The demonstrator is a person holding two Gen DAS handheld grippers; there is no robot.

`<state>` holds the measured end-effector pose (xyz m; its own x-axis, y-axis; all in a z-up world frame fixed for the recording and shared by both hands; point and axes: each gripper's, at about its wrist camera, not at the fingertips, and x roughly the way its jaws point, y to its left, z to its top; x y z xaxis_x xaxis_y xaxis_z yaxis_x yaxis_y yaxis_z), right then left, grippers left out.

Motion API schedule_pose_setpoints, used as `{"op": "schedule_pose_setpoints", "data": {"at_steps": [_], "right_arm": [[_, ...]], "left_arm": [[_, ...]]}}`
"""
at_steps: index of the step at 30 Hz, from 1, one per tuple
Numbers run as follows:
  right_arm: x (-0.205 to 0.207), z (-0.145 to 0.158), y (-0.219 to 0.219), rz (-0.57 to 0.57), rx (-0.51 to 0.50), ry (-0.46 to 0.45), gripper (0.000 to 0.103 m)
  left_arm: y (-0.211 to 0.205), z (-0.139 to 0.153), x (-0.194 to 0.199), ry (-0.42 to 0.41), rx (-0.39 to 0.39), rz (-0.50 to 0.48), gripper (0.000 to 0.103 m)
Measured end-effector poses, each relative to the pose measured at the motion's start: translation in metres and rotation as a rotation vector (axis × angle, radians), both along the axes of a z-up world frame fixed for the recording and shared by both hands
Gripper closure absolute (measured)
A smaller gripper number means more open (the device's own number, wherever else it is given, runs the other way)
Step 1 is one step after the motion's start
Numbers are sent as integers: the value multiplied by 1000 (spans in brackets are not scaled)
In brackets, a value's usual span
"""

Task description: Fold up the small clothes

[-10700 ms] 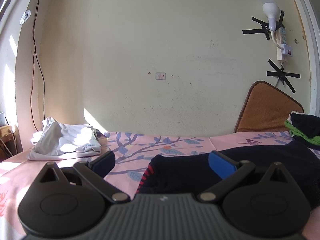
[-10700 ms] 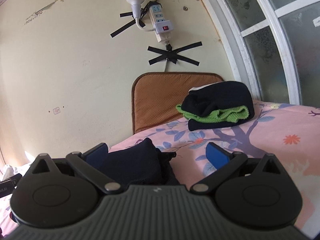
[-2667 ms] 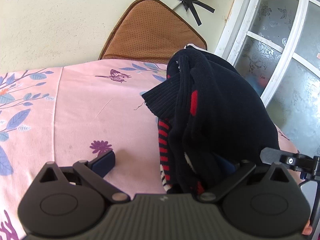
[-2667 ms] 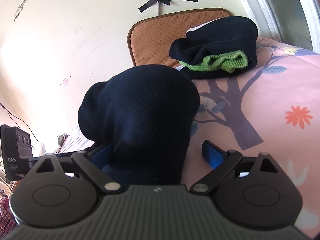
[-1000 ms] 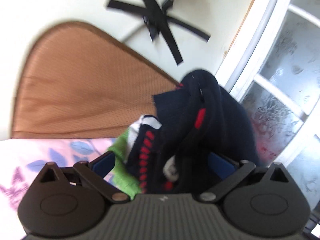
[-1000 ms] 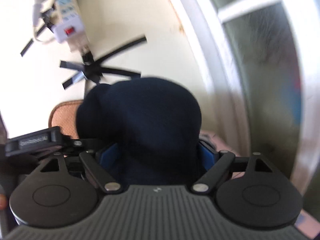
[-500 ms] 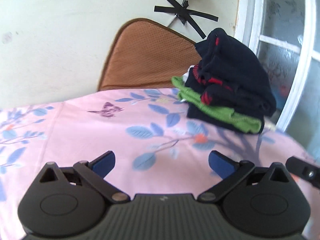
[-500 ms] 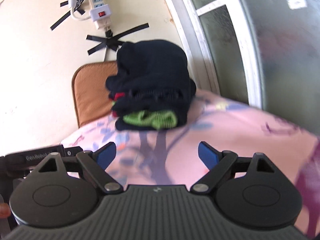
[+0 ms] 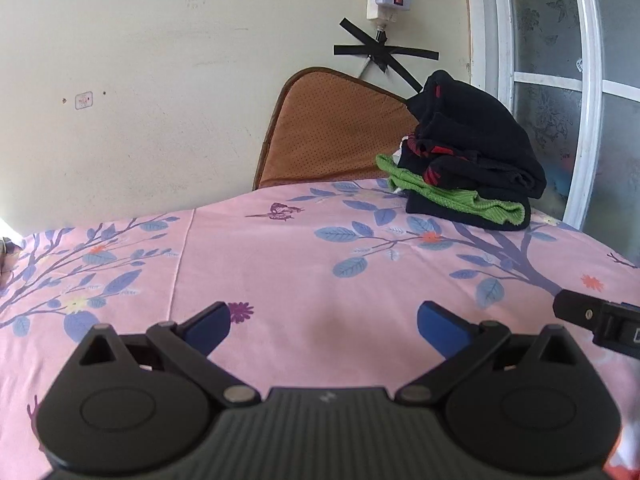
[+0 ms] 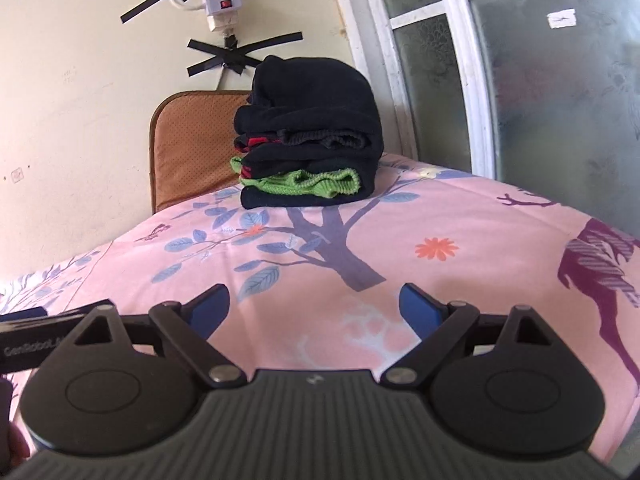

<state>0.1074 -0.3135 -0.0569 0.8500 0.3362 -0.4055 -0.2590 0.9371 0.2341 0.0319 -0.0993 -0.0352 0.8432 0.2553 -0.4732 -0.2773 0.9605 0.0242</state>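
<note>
Now resting on top of the folded stack (image 10: 308, 136) beside the brown cushion (image 9: 332, 132): the dark sweater with red stripes (image 9: 472, 140), a second ago bunched between both tools. Backing away from that stack, left gripper (image 9: 322, 326) and right gripper (image 10: 314, 306), both spread wide, the right having just been opening, nothing between either's pads. Looking finished with this garment; likely heading next for another unfolded piece.
</note>
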Motion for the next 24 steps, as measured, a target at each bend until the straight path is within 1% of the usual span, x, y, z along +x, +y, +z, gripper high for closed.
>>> {"op": "schedule_pose_setpoints", "data": {"at_steps": [3,8,12,19,24], "right_arm": [[1,-1,-4,-20,16,8,9],[1,-2,-6,-42,28,18,9],[0,-2,-7,-46,32,11,9],[2,-2,-8,-33,44,26,9],[3,-2,-7,-20,47,32,9]], "left_arm": [[-3,1,-3,-18,22,-10,0],[-6,2,-3,-18,35,-23,0],[-5,2,-3,-20,24,-26,0],[-2,2,-3,-18,6,-16,0],[2,2,-5,-26,-4,18,0]]}}
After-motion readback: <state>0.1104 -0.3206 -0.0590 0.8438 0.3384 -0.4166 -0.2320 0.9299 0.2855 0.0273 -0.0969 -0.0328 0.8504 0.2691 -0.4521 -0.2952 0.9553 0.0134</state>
